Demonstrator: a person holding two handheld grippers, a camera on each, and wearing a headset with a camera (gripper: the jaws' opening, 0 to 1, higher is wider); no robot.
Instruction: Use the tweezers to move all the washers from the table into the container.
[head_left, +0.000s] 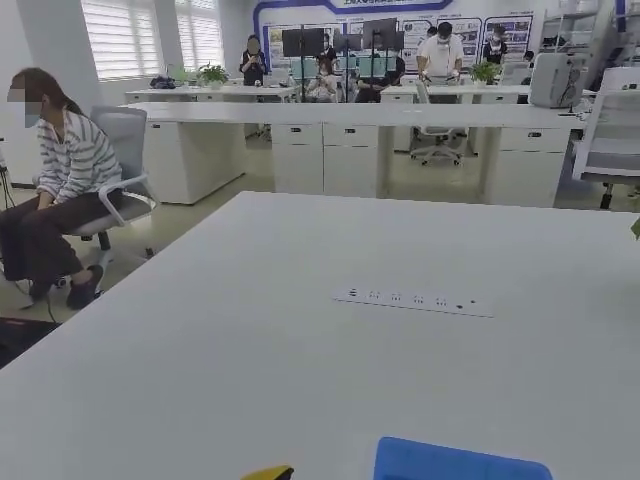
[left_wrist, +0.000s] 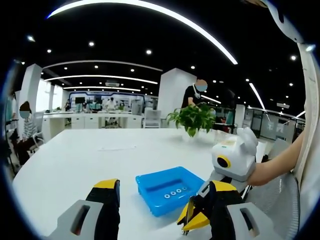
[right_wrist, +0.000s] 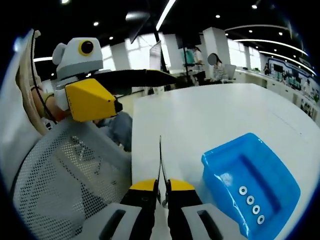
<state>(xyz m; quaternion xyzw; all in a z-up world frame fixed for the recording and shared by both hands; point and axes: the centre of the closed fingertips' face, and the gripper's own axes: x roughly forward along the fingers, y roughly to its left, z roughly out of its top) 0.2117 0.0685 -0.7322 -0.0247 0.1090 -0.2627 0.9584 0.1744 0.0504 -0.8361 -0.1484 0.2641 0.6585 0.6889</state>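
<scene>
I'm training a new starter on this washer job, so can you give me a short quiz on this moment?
1. True or false: the right gripper is shut on the tweezers.
2. How many washers lie in the blue container?
3. The left gripper is: A) shut on a washer; B) open, holding nothing; C) shut on the container's rim.
Key: 1 true; 2 four, in a row; 3 B.
</scene>
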